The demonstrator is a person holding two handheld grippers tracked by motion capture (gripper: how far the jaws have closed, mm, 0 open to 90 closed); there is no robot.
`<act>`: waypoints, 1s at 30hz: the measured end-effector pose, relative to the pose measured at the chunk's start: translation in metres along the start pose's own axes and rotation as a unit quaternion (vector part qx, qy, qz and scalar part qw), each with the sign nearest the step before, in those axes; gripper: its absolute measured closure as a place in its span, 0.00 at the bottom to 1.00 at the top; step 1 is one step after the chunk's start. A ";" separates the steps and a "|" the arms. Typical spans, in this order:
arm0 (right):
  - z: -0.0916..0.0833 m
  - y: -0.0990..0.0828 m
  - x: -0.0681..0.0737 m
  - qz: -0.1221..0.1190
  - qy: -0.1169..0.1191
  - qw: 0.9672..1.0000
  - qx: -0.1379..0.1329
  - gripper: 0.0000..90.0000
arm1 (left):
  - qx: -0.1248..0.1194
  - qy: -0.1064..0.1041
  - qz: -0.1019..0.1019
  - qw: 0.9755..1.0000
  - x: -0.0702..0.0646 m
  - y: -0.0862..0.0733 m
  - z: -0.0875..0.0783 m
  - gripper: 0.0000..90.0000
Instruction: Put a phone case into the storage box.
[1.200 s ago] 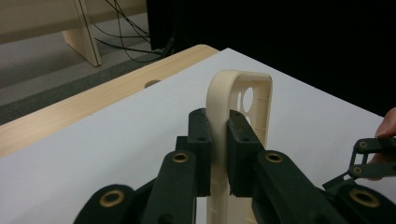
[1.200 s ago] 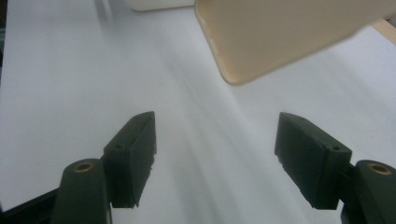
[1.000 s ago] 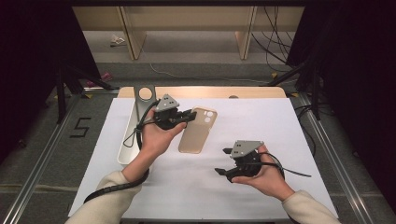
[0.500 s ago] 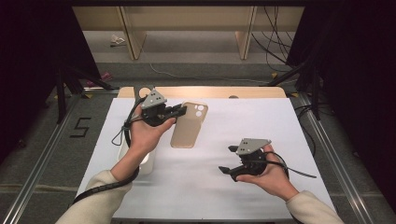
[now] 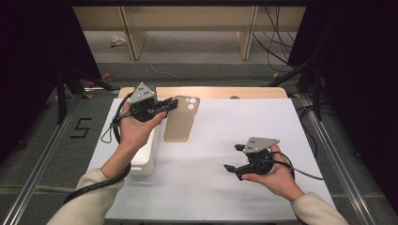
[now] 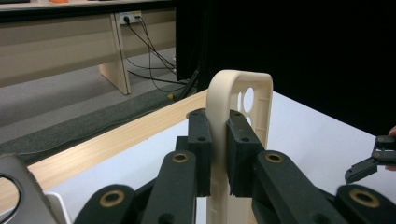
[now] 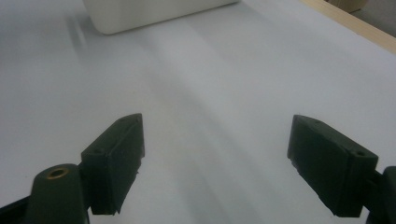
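A beige phone case point(image 5: 180, 123) hangs above the white mat, its camera cutout toward the far edge. My left gripper point(image 5: 171, 105) is shut on the case's left rim. In the left gripper view both pads clamp that rim point(image 6: 240, 93) upright between them, with the left gripper point(image 6: 218, 144) just above the mat. My right gripper point(image 5: 231, 158) is low over the mat at the front right, pointing left. Its jaws have just been opening and stand wide in the right gripper view point(image 7: 217, 163), nothing between them. It also appears far off in the left gripper view point(image 6: 373, 161).
A white box point(image 5: 143, 154) lies on the mat under my left forearm, and its end shows ahead of the right gripper point(image 7: 140, 11). A grey object point(image 6: 18, 186) rests beside it. The table's wooden rim point(image 5: 220, 92) runs along the back.
My left hand has carried the phone case left and upward, toward the back left of the mat. The right hand has stayed almost in place while its jaws spread a little wider.
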State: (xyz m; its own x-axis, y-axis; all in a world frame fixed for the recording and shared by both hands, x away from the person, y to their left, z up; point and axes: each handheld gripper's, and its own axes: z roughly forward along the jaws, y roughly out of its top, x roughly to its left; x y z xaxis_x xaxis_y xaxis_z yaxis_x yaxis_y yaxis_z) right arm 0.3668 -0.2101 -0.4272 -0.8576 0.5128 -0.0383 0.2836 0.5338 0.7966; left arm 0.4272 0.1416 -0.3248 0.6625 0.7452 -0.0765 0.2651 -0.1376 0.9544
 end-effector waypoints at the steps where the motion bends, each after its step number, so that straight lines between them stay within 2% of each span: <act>1: -0.001 0.000 -0.001 0.000 -0.001 1.000 0.000 0.22 | -0.002 0.001 0.000 1.000 0.001 0.000 -0.001 0.90; 10: -0.003 -0.004 -0.003 0.005 -0.005 1.000 -0.001 0.22 | -0.012 0.013 -0.010 1.000 0.012 0.005 -0.011 0.90; 30: -0.013 -0.010 -0.009 0.022 -0.011 1.000 -0.010 0.18 | -0.023 0.038 -0.010 0.999 0.038 0.011 -0.028 0.90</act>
State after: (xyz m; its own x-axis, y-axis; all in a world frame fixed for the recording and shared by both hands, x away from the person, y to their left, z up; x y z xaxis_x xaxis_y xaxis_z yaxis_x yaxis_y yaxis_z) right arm 0.3660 -0.2281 -0.4268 -0.8344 0.5510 -0.0159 0.3122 0.4961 0.8102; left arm 0.4358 0.1868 -0.3090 0.6013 0.7954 -0.0756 0.2446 -0.0932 0.9651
